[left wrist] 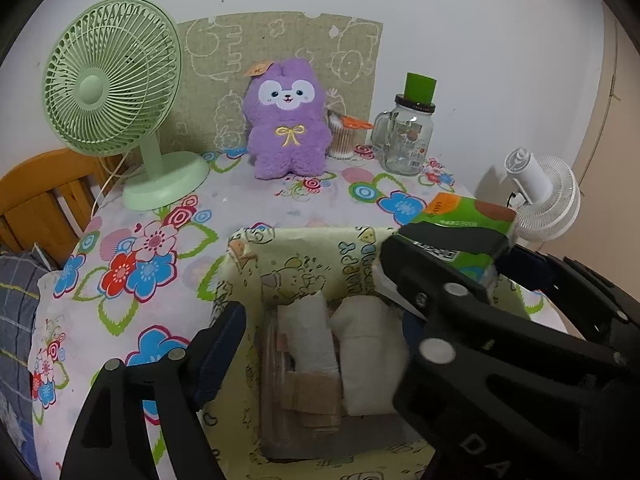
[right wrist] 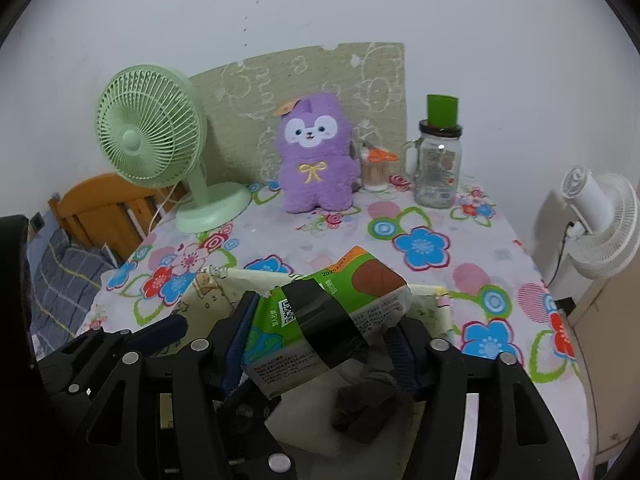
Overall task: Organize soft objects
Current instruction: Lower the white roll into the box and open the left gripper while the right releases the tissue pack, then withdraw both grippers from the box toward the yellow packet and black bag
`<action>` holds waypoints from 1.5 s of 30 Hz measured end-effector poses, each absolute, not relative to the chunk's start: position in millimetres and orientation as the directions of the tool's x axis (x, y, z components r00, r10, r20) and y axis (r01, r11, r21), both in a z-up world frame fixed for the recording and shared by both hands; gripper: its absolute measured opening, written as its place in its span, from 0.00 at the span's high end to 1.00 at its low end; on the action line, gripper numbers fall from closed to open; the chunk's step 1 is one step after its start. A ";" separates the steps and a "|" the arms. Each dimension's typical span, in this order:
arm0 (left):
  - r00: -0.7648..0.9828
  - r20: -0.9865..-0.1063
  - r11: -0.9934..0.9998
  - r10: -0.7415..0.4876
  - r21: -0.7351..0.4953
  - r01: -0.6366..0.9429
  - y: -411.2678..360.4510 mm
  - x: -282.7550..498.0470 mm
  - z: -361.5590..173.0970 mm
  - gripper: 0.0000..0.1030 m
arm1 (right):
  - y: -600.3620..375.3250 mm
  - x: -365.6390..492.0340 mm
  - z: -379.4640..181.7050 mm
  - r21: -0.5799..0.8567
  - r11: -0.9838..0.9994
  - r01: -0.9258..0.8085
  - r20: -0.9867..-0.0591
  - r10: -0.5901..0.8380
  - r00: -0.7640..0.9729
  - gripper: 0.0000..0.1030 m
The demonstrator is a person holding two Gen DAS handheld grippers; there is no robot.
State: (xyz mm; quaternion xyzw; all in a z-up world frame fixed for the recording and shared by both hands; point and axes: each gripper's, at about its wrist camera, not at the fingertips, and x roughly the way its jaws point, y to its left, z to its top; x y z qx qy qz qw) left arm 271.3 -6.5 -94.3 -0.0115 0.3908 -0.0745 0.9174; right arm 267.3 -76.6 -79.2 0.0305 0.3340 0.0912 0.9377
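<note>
A green tissue pack point(right wrist: 320, 320) with a black tape band is clamped in my right gripper point(right wrist: 320, 332), held over the pale yellow fabric storage box point(left wrist: 304, 248). The pack also shows in the left wrist view point(left wrist: 464, 224), with the right gripper's fingers point(left wrist: 432, 276) around it. Inside the box lie a rolled white towel point(left wrist: 316, 332), a white soft bundle point(left wrist: 368, 344) and a beige item point(left wrist: 312, 396). My left gripper point(left wrist: 320, 320) is open, straddling the box; its left finger point(left wrist: 220, 344) is outside the box's left wall. A purple plush bunny point(left wrist: 286, 120) sits at the back.
A green desk fan point(left wrist: 112, 92) stands back left. A glass jar with green lid point(left wrist: 408, 136) and a cotton swab holder point(left wrist: 340, 140) stand back right. A white clip fan point(left wrist: 540, 196) is at the right. A wooden chair point(left wrist: 44, 200) is left of the floral tablecloth point(left wrist: 132, 256).
</note>
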 end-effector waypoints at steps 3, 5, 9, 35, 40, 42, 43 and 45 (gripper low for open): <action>0.682 -0.715 0.988 -0.152 -0.083 0.133 -4.1 270.7 -95.5 0.19 | -73.7 272.6 -84.4 0.153 0.974 -0.167 -0.631 0.227 0.742 0.26; 0.684 -0.716 0.989 -0.142 -0.073 0.129 -3.7 270.7 -96.1 0.19 | -73.2 274.6 -88.2 0.182 0.968 -0.171 -0.639 0.249 0.728 0.23; 0.686 -0.714 0.989 -0.142 -0.071 0.131 -4.1 270.0 -96.4 0.19 | -73.9 273.5 -88.9 0.186 0.970 -0.154 -0.639 0.238 0.732 0.15; 0.768 -0.627 0.990 -0.132 -0.049 0.131 -13.9 212.7 -51.8 0.09 | -81.2 209.5 -39.5 0.102 0.990 -0.097 -0.593 0.139 0.793 0.13; 0.788 -0.602 0.990 -0.131 -0.040 0.134 -15.8 193.9 -41.6 0.08 | -82.2 189.5 -28.6 0.093 0.991 -0.099 -0.571 0.134 0.810 0.13; 0.795 -0.592 0.990 -0.132 -0.039 0.135 -15.9 186.8 -38.1 0.08 | -82.8 181.7 -24.6 0.088 0.991 -0.099 -0.561 0.132 0.817 0.13; 0.800 -0.585 0.990 -0.132 -0.038 0.135 -16.3 182.0 -35.9 0.08 | -82.9 178.0 -22.8 0.085 0.991 -0.099 -0.557 0.130 0.821 0.13; 0.805 -0.578 0.990 -0.133 -0.037 0.137 -17.1 174.7 -33.0 0.07 | -83.4 169.0 -19.0 0.080 0.992 -0.096 -0.548 0.124 0.827 0.13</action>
